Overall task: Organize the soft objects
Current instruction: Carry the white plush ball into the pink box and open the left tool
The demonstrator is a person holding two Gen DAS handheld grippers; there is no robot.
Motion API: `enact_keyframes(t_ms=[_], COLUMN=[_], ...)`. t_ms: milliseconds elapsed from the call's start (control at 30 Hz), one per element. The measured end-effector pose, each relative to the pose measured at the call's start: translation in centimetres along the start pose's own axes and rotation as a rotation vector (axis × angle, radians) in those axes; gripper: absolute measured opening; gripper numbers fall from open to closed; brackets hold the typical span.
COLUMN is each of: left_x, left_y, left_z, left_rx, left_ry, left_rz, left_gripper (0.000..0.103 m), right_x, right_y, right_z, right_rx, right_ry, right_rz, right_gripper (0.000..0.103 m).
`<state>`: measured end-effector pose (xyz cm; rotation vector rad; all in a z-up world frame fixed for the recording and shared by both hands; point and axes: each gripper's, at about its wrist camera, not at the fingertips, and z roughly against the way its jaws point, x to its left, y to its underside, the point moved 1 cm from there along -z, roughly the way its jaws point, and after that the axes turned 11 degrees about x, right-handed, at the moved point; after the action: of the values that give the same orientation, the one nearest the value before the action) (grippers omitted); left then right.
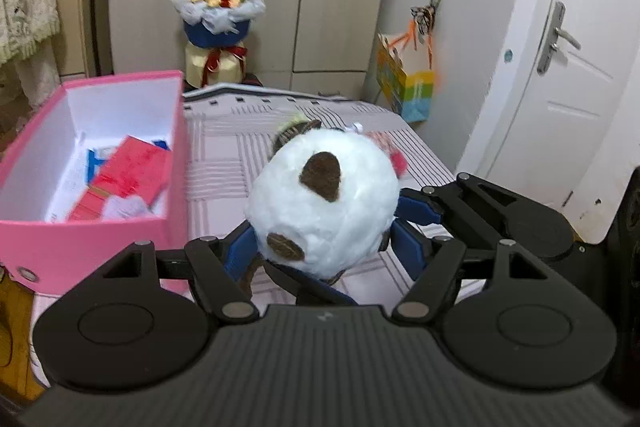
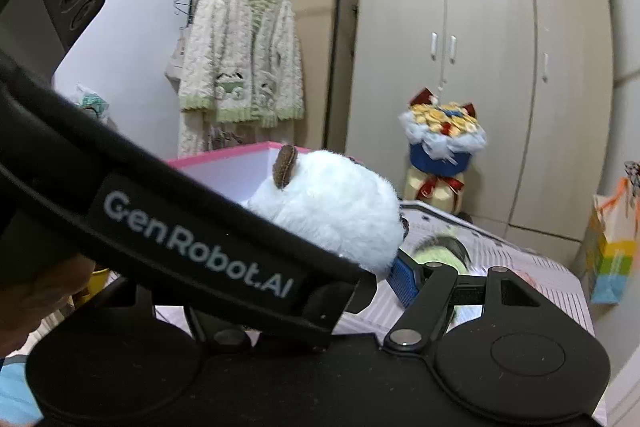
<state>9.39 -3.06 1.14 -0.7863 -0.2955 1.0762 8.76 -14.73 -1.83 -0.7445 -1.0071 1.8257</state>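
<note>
two sets of tongs meet on one white plush toy (image 1: 320,203), which sits at centre frame in the left wrist view, raised clear of the striped bed (image 1: 240,131).

left tongs (image 1: 320,239): clenched on the toy, blue pads pressing into its lower flanks on either side.

right tongs (image 2: 376,267): state cannot be told. one blue pad shows just beside the toy at lower centre of the right wrist view; the opposite pad is hidden behind the left device body.

step in hand, by judgement: carry the toy to the pink box (image 1: 60,243), open at left of the frame and already holding red packets.

procedure:
- keep pad pressure even; soft pile compresses and may slip.
- clear the near box wall before lowering.
- release only once the toy rests inside.

orientation: the toy is nearly round, so its long axis is unclear. one brown ear (image 1: 322,177) faces up toward the camera; a second brown patch sits lower left. the face is not visible.
</note>
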Motion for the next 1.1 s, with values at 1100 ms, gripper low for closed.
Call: enact_keyframes(t_ms=[1100], left_x=[23.5], left_y=[-8.6], left_z=[-3.1], left_rx=[0.110], left_ry=[-0.043], left_rz=[0.403], left_gripper=[0.070], right_x=[4.2], right_y=[-14.8], right_z=[-22.1], right_rx=[0.386], right_ry=[-0.433], right_rz=[-0.074], right_gripper=[0.075])
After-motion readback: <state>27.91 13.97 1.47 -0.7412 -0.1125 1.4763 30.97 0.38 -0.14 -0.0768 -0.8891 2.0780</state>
